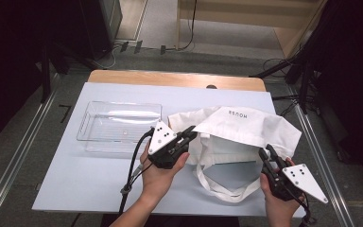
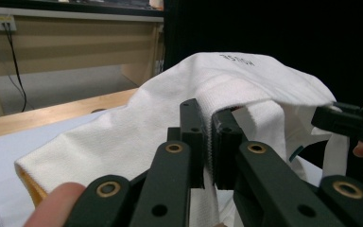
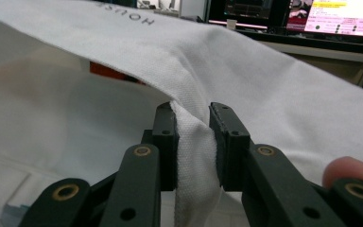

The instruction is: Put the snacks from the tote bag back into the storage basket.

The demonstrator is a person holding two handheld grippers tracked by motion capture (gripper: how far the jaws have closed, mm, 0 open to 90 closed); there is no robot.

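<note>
A white cloth tote bag (image 1: 246, 125) with dark lettering lies on the table right of centre, its mouth turned toward me and its strap (image 1: 227, 191) looping onto the tabletop. My left gripper (image 1: 191, 134) is at the left edge of the mouth. In the left gripper view, my left gripper (image 2: 210, 137) is shut on the bag's (image 2: 137, 127) hem. My right gripper (image 1: 266, 152) is at the right edge of the mouth. In the right gripper view, my right gripper (image 3: 194, 127) pinches a fold of the bag's (image 3: 264, 80) upper layer. Something orange (image 3: 108, 71) shows inside.
A clear plastic tray (image 1: 87, 120) stands on the left half of the pale blue table (image 1: 90, 175), just beyond my left hand. A wooden strip runs along the table's far edge. Cables trail from both grippers toward the near edge.
</note>
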